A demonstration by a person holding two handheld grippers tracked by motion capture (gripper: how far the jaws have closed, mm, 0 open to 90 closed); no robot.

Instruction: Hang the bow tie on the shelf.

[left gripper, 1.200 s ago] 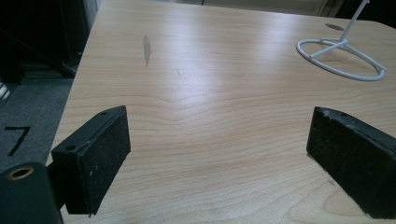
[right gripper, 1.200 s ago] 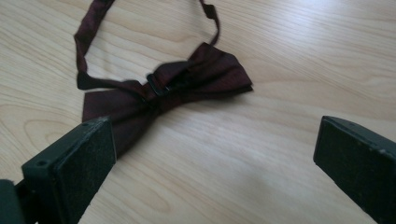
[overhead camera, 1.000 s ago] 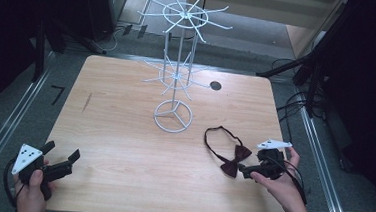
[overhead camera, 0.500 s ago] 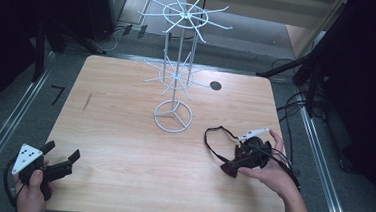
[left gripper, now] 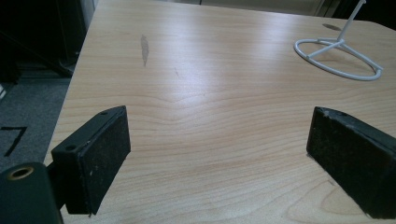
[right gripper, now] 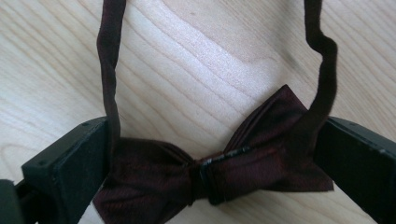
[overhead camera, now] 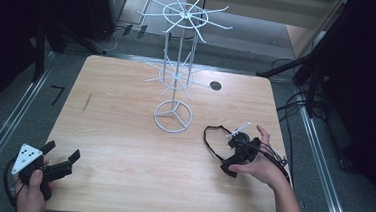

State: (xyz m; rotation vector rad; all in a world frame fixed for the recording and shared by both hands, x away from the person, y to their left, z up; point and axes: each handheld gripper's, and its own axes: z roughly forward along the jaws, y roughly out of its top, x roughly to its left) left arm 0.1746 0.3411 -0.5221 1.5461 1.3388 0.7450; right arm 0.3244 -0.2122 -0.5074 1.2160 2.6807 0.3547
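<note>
The pale wood-grain counter (overhead camera: 123,146) carries a white wire display stand (overhead camera: 173,116) near mid-counter and a dark maroon fabric bow tie (right gripper: 205,179) toward its right edge.

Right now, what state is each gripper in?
Left gripper: open, holding nothing, over the table.
Right gripper: open, jaws either side of the bow tie, not yet clamped.

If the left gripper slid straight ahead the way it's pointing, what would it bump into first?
Probably the white wire stand. The left gripper is open and aims across bare table; its own view shows only the stand's ring base ahead, off to one side, so it might just miss it.
</note>
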